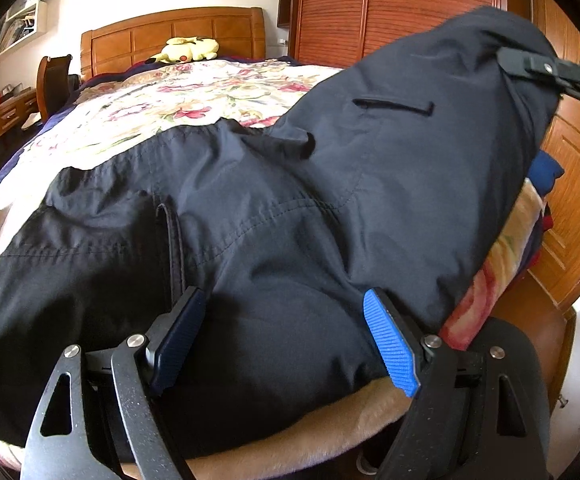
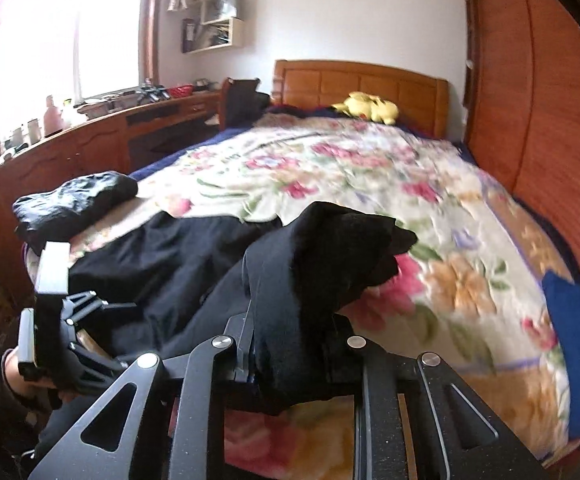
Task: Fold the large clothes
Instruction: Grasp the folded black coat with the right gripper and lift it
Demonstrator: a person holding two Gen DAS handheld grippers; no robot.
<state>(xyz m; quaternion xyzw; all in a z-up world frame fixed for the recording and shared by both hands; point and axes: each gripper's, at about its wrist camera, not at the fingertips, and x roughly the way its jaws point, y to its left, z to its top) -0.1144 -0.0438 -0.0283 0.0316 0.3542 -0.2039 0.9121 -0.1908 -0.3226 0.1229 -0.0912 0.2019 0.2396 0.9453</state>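
Note:
Large black trousers (image 1: 250, 216) lie across the near end of the bed on a floral blanket (image 1: 178, 96). My left gripper (image 1: 286, 340) is open, its blue pads (image 1: 390, 344) resting on the cloth near the bed's edge. My right gripper (image 2: 290, 356) is shut on a bunched part of the trousers (image 2: 322, 256) and holds it lifted above the blanket (image 2: 370, 168). In the left wrist view that right gripper (image 1: 530, 66) shows at the upper right, pinching the raised cloth. The left gripper (image 2: 54, 320) shows at the left of the right wrist view.
A folded black garment (image 2: 74, 204) lies at the bed's left edge. A yellow plush toy (image 2: 366, 108) sits by the wooden headboard (image 2: 362, 84). A wooden wardrobe (image 2: 538, 92) runs along the right, a desk (image 2: 102, 136) along the left. A blue cloth (image 2: 578, 348) lies at the right.

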